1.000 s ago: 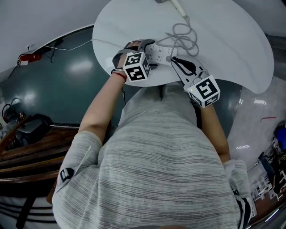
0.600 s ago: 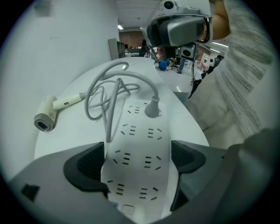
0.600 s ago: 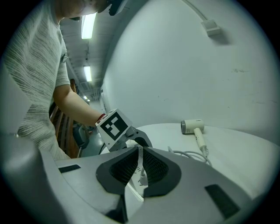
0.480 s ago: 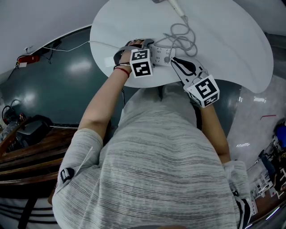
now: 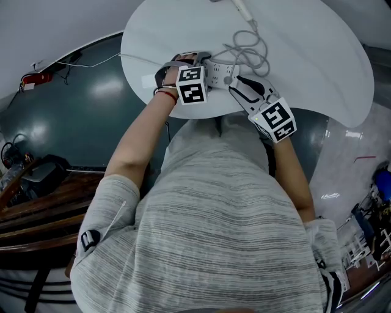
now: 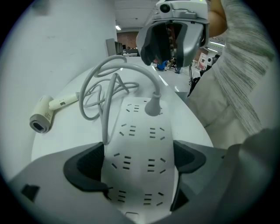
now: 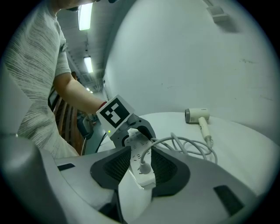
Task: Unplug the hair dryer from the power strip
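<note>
A white power strip (image 6: 140, 144) lies near the front edge of the round white table (image 5: 317, 55). My left gripper (image 6: 138, 159) is shut on it, one pad against each long side. The hair dryer's grey plug (image 7: 144, 165) sits in a socket near the strip's other end. Its cord (image 5: 249, 52) loops back to the white hair dryer (image 5: 239, 6), which lies at the table's far side. My right gripper (image 7: 141, 159) has just been opening; its jaws now stand wide, with the plug between them and the pads (image 7: 114, 166) off it.
The table's front edge (image 5: 208, 115) runs just under both grippers, against the person's grey shirt. A thin white cable (image 5: 91, 65) trails off the table's left over the dark green floor. Wooden furniture (image 5: 36, 202) stands at the lower left.
The right gripper's jaws have spread apart and it has moved a little left and down, toward the strip's plug end. The left gripper has sunk slightly with the strip.
</note>
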`<state>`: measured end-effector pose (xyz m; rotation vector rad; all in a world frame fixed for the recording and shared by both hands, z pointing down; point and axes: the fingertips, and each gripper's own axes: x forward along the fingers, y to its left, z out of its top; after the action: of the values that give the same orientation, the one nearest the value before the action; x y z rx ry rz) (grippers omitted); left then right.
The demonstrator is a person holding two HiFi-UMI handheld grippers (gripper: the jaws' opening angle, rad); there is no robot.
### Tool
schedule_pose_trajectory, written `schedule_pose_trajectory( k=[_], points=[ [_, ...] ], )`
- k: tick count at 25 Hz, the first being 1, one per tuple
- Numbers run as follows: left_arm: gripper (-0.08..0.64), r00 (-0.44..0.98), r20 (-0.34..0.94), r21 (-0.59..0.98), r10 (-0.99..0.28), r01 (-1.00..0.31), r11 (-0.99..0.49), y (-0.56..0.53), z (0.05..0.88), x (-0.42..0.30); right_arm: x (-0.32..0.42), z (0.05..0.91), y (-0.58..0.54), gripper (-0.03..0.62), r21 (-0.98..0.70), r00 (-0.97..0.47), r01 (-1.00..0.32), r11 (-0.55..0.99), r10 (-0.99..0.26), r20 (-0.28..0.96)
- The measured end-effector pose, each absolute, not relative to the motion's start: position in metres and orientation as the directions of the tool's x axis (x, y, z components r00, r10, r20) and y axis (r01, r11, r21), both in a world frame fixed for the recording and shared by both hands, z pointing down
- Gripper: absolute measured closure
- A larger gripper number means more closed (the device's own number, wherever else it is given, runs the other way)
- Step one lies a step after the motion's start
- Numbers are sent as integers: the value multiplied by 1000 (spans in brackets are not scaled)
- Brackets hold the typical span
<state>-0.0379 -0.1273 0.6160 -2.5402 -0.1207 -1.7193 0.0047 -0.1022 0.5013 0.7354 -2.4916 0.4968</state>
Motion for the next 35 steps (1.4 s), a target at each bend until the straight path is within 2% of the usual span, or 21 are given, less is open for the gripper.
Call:
schedule_pose_trajectory(
  k=[10,17,20,35],
  points=[
    [89,388,920,11,49,100,-995,-126,615,-37,-4,530,-101,451,-148,-698,-540,829,-343,628],
    [87,386,921,12,51,103,-995,-125,615,-37,-7,555,-99,454,-46,-617,-480,876,-300,727],
    [87,385,921,14,53,103,-995,-125,615,-37,-7,558,-99,511,-6,-595,-456,890,-300,746],
    [84,353,934,28,55,82,-996,-125,617,-37,-7,557,-99,532,60,-521,-455,889,-319,792]
  ],
)
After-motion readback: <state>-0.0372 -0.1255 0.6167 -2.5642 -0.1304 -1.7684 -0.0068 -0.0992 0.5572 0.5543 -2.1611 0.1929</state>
